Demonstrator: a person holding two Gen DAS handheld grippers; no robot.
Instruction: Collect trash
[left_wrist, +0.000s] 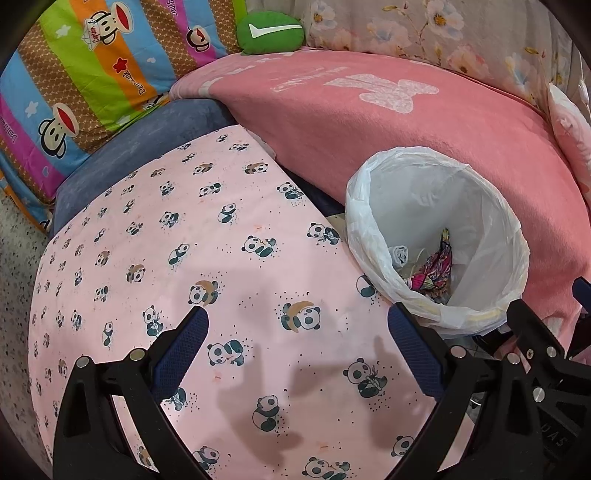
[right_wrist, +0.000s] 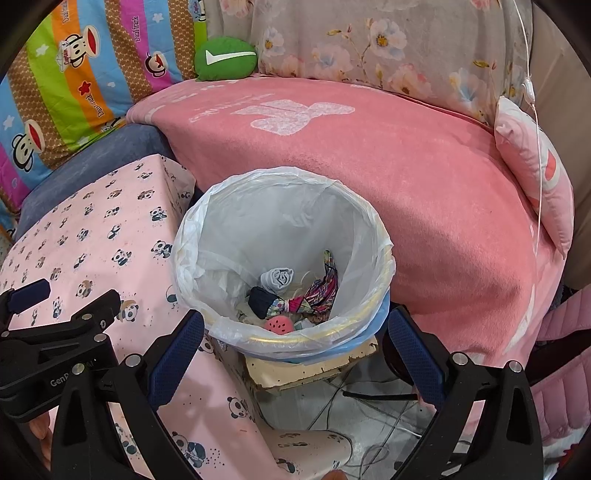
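A trash bin lined with a white plastic bag (right_wrist: 280, 192) stands between the panda-print table and the pink sofa; it also shows in the left wrist view (left_wrist: 436, 173). Inside lie a grey crumpled piece (right_wrist: 277, 278), a dark wad (right_wrist: 260, 301), a colourful wrapper (right_wrist: 317, 291) and a pink round item (right_wrist: 279, 325). My right gripper (right_wrist: 295, 354) is open and empty, held just above the bin's near rim. My left gripper (left_wrist: 297, 347) is open and empty over the pink panda cloth (left_wrist: 184, 258), left of the bin.
A pink blanket (right_wrist: 406, 177) covers the sofa behind the bin. A green cushion (right_wrist: 225, 57) and a striped cartoon quilt (right_wrist: 74, 74) lie at the back left. A pink pillow (right_wrist: 532, 166) is at the right. Cables (right_wrist: 369, 413) run on the floor below the bin.
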